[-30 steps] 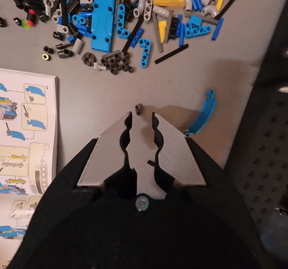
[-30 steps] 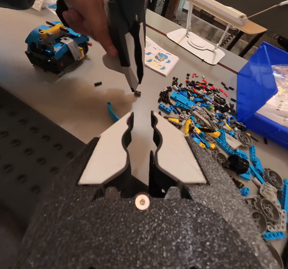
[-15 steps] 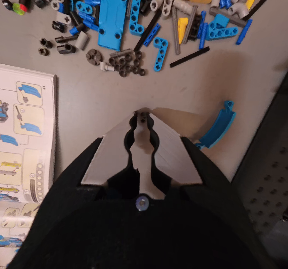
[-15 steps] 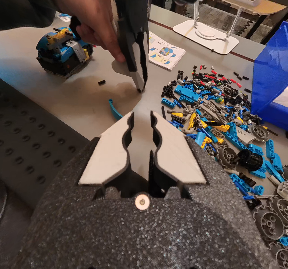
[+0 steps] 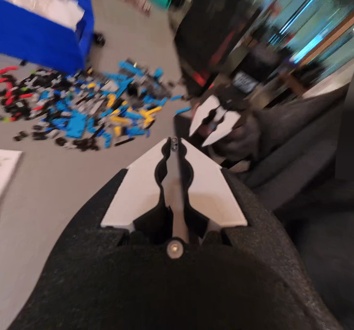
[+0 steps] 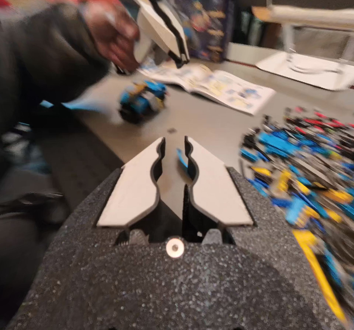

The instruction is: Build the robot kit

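You were at a hobby or lab workbench set up for building a toy brick model. The plain grey tabletop [image 6: 201, 121] carried a loose heap of small blue, yellow, black and red plastic building pieces [image 5: 86, 110], an open illustrated instruction booklet [image 6: 220, 89] and a half-built blue and black model vehicle [image 6: 142, 100]. A blue plastic storage bin [image 5: 40, 39] stood behind the heap, and a white lamp base [image 6: 306, 70] sat at the far edge. The background was too blurred to read.
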Tool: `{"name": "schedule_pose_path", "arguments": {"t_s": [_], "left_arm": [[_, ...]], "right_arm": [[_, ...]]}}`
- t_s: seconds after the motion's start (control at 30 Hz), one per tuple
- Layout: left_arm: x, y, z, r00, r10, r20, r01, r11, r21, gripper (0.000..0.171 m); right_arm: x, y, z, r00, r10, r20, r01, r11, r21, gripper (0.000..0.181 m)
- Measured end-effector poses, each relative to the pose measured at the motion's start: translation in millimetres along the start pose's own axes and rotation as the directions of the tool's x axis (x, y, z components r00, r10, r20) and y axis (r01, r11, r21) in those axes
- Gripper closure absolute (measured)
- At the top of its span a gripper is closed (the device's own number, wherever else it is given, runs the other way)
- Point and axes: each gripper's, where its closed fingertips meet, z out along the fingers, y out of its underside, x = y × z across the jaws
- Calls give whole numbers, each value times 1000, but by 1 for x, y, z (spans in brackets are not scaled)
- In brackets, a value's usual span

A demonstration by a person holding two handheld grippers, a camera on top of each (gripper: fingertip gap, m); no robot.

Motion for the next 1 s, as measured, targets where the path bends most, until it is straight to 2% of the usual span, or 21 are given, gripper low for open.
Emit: {"name": "schedule_pose_path", "arguments": {"t_s": [0.03, 0.1, 0.17, 0.23, 0.27, 0.3, 0.33, 0.4, 0.47, 0.53, 0.57, 0.63, 0.7, 0.77, 1.0], "left_arm": [[15, -5, -11, 998, -29, -60, 34, 996, 83, 165], [35, -5, -31, 990, -40, -138, 68, 978, 197, 165], [40, 2, -53, 991, 8, -132, 28, 961, 275, 165], [30, 17, -75, 998, 52, -43, -38, 958, 285, 164], [21, 24, -87, 998, 68, 11, -68, 955, 288, 164], [9, 32, -99, 992, 89, 95, -112, 953, 280, 164], [-6, 42, -111, 972, 121, 200, -170, 953, 252, 164], [-35, 63, -136, 887, 203, 414, -295, 940, 170, 164], [-58, 83, -159, 787, 244, 567, -372, 921, 119, 164], [-68, 101, -175, 760, 187, 622, -379, 906, 190, 164], [-67, 107, -178, 777, 144, 613, -354, 905, 237, 165], [-59, 109, -178, 815, 129, 565, -324, 910, 260, 164], [-56, 107, -179, 797, 165, 581, -367, 896, 249, 164], [-54, 108, -174, 809, 172, 563, -357, 903, 238, 165], [-51, 109, -174, 864, 120, 489, -295, 908, 298, 165]], "right_arm": [[-15, -14, 2, 996, 12, 86, -17, 998, 52, 162], [-34, -33, 11, 985, -46, 166, 29, 994, 107, 161], [-46, -40, 24, 971, -124, 206, 102, 988, 116, 159], [-48, -33, 45, 956, -175, 235, 166, 984, 58, 154], [-45, -19, 58, 950, -174, 260, 190, 981, -41, 157], [-42, 1, 69, 946, -129, 299, 194, 961, -198, 162], [-36, 15, 81, 951, -83, 299, 181, 931, -317, 159], [-21, 32, 103, 960, -76, 271, 196, 871, -450, 155], [-9, 42, 122, 960, -134, 247, 245, 829, -502, 158], [-13, 58, 131, 960, -79, 269, 227, 781, -581, 158], [-16, 63, 133, 962, -51, 268, 209, 769, -604, 157], [-21, 63, 139, 969, -56, 240, 189, 792, -580, 157], [-16, 64, 145, 978, -96, 183, 186, 794, -579, 154], [-11, 68, 148, 984, -108, 145, 174, 784, -596, 154], [-13, 68, 159, 991, -47, 127, 114, 799, -590, 159]]}}
